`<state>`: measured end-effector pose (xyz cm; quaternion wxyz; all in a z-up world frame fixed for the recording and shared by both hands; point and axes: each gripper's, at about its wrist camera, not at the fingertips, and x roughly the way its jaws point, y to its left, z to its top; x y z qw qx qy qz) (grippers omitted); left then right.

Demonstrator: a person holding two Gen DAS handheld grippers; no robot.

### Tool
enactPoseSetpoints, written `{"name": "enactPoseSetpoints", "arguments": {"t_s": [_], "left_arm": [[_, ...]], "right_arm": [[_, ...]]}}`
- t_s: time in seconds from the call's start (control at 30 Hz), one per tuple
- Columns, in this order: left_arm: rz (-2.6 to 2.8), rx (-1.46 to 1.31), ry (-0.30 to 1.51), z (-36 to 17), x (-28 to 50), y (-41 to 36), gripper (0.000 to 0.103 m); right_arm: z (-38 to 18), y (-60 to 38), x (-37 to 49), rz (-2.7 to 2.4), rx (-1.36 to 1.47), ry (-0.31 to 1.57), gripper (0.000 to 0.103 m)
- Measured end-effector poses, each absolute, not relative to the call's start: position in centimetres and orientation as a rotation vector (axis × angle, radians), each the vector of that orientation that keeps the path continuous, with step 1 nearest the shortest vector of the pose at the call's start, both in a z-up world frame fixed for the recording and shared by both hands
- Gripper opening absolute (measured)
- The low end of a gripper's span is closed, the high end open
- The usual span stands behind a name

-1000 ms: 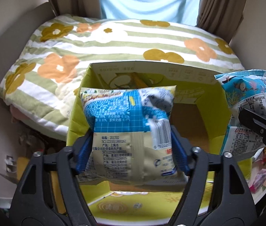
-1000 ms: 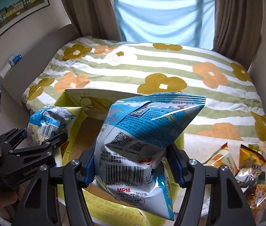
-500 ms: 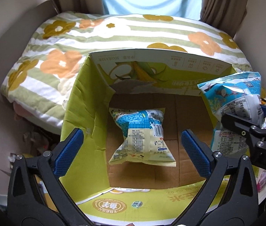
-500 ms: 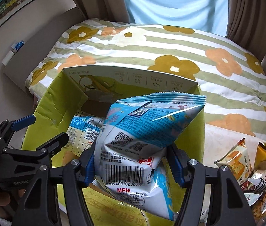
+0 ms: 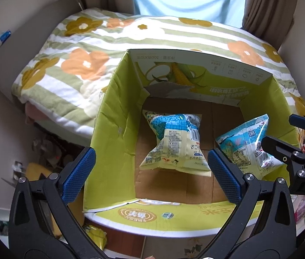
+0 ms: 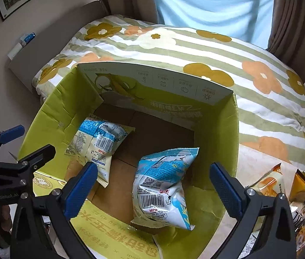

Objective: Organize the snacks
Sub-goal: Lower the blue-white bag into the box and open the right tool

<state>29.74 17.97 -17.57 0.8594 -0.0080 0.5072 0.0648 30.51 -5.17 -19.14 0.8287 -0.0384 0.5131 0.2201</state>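
1. Blue-and-cream crinkled foil is what is lying free now: the first snack packet [image 5: 174,144], which a second ago was clamped in the left tongs [image 5: 151,178], is resting flat on the brown floor of the green cardboard box [image 5: 111,129], below and ahead of the tips.
2. The left tongs are standing fully apart with nothing between the blue pads [image 5: 79,174]; they are hovering over the near left corner of the box, clear of the packet.
3. The right tongs [image 6: 152,190] are springing open at this very moment. The blue-and-white snack packet [image 6: 163,185] they were squeezing half a second ago is sitting between the spread pads but touching neither, leaning against the near right wall inside the box.
4. In the left wrist view that second packet [image 5: 247,149] is lying just to the right of the first, apart from it, with the right tongs [image 5: 299,142] above it.
5. Judging by this, both drops are done: two packets are in the box.
6. More work is waiting: orange and yellow snack packets [image 6: 281,185] are lying on the table outside the box, to the right of the right tongs, so both empty tongs are probably heading there next.
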Motion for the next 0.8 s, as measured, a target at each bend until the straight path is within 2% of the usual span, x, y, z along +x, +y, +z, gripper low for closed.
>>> {"name": "enactPoseSetpoints", "arguments": {"t_s": [0.8], "left_arm": [[0.061,-0.015,0.938,-11.6,24.0,17.9,0.103]], "right_arm": [[-11.8,-11.0,22.8,0.285,0.003,0.954,0.103]]}}
